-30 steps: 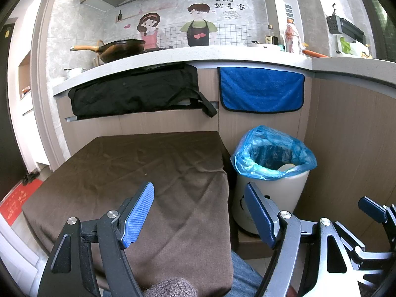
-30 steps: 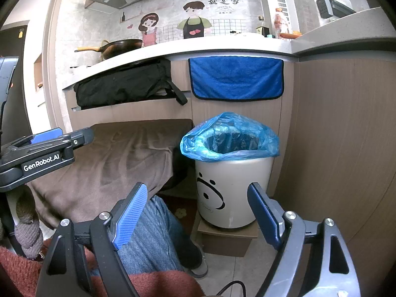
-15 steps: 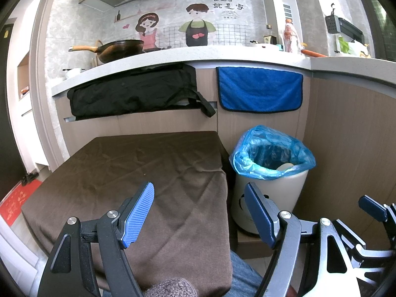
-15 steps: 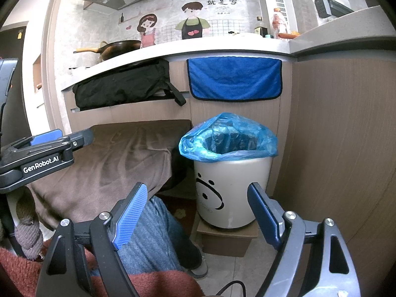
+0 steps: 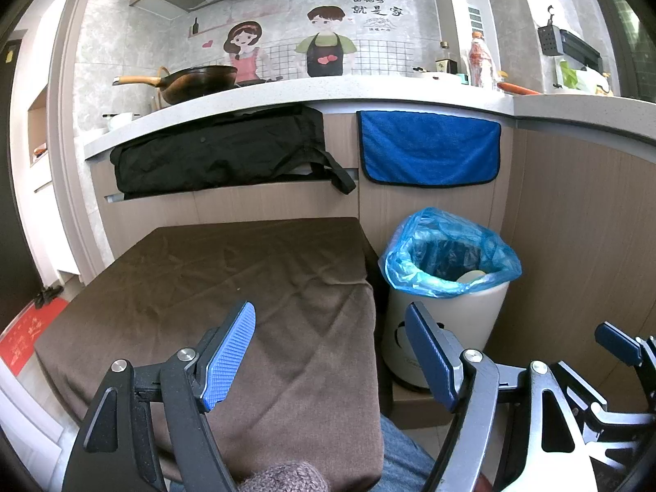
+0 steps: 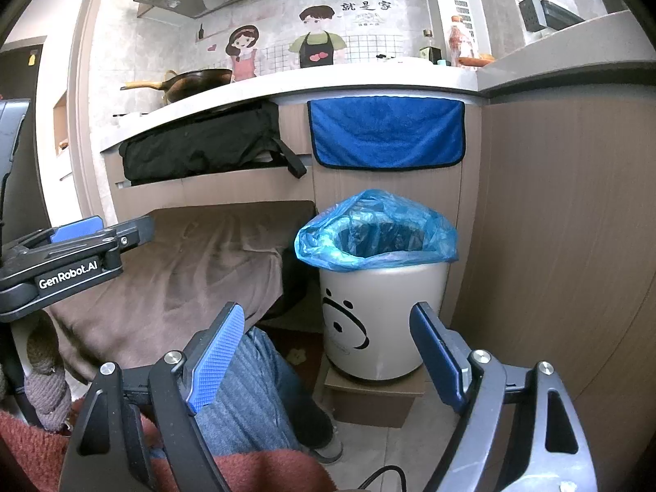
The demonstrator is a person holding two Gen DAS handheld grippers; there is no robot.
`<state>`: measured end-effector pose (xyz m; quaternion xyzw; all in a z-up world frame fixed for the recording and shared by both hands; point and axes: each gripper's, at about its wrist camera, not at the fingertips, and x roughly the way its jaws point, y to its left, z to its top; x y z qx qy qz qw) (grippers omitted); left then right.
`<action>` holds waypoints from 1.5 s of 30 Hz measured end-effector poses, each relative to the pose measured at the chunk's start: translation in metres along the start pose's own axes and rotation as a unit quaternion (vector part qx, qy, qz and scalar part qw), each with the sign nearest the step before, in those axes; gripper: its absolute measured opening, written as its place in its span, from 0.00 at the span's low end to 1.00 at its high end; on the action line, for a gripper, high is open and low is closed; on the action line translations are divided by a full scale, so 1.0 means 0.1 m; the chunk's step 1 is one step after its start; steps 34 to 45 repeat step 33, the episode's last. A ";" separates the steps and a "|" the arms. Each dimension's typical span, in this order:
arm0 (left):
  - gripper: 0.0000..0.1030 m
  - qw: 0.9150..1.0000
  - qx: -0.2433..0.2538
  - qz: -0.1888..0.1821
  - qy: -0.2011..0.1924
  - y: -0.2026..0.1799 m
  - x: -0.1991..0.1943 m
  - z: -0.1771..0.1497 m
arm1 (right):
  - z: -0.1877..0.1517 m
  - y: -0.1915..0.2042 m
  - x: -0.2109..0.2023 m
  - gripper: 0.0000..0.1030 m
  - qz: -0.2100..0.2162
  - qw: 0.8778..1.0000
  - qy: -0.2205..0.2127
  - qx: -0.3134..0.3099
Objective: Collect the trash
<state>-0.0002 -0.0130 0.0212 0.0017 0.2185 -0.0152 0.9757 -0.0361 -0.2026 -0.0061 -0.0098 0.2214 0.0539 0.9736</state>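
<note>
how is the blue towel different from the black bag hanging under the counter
The blue towel is bright blue with a dark border; the black bag is plain black. The towel hangs flat as one neat rectangle; the bag is bulky and rumpled, with a strap drooping off its right end. The towel hangs above the bin, the bag above the brown cloth. Both are fabric and hang just below the counter edge.

A brown cloth [image 5: 229, 283] is seen at frame centre. A white bin [image 6: 381, 320], marked with a black face pattern, is lined with a blue bag [image 6: 377, 233]. A blue towel [image 5: 428, 149] edged in black and a black bag [image 5: 217, 151] are noted above. Blue textured pads [image 5: 229, 352] are fitted on black gripper arms.
</note>
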 end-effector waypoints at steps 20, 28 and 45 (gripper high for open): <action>0.74 1.000 0.000 0.002 0.000 -0.04 -0.01 0.00 | -0.02 0.02 -0.03 0.78 -0.003 1.000 0.000 0.006; 0.74 1.000 0.003 0.001 0.004 -0.11 -0.01 0.00 | -0.02 0.01 -0.03 0.78 -0.003 1.000 0.000 0.006; 0.74 1.000 0.008 -0.005 0.002 -0.14 -0.02 -0.03 | -0.02 0.02 -0.04 0.78 -0.003 1.000 -0.001 0.005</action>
